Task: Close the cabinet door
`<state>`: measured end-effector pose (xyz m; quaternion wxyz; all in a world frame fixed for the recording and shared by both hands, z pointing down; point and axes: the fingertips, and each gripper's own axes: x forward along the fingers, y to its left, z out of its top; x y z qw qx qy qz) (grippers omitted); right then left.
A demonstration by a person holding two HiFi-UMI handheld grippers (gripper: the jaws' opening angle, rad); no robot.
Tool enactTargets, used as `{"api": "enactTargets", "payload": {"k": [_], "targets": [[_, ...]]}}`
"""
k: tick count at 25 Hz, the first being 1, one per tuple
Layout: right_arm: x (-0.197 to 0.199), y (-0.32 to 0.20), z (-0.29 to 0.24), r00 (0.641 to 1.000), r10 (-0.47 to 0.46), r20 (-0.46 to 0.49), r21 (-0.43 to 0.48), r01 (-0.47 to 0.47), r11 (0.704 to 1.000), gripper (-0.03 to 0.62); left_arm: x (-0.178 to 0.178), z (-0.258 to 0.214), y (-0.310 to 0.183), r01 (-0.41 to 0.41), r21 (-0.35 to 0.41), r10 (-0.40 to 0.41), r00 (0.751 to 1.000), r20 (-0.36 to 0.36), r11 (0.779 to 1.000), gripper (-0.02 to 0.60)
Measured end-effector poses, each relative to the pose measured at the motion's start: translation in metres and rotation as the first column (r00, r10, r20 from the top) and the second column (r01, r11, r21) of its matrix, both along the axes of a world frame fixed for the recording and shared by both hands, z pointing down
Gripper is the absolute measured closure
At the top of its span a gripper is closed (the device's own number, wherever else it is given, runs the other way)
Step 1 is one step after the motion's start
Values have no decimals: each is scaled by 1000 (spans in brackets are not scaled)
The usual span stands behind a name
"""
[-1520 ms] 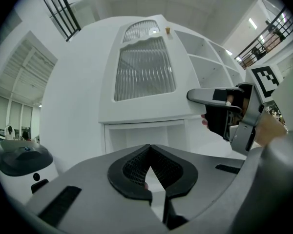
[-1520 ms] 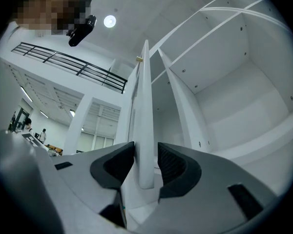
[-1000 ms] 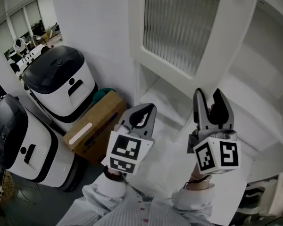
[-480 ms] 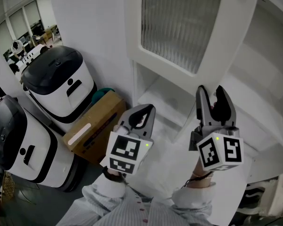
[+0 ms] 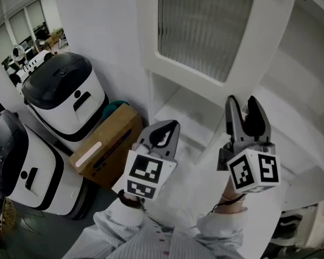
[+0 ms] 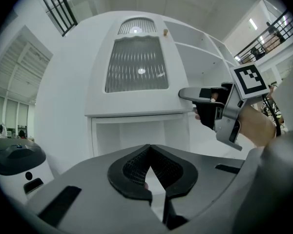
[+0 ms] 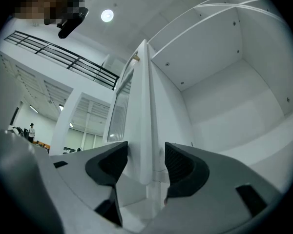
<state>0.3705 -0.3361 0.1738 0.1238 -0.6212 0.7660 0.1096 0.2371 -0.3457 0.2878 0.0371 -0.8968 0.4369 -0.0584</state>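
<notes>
Straddling the free edge of cabinet door (image 7: 145,106): right gripper (image 7: 146,162), jaws apart, just been opening, pads not clamping. Door stands ajar, swung out from white cabinet (image 5: 308,63). Left gripper (image 6: 149,149) jaws together, empty, facing the door's ribbed glass.

Left claw (image 6: 150,152): jaws together, nothing between them. Ahead: cabinet door (image 6: 136,65), ribbed glass pane, standing open. Right claw (image 6: 188,95) at door's right edge.

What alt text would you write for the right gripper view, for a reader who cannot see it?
The right gripper has its jaws apart, just now opening, astride the edge of the open white cabinet door. Its glass pane shows at left, the cabinet's white shelves at right.
</notes>
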Motion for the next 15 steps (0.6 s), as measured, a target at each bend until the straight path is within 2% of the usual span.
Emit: {"api": "enactTargets", "payload": {"k": [15], "targets": [[3,-9,-1,993,96,-66,-18,-97,995,391,5,4,-6,-11,-9,11,1000,-8,1000,572]]}}
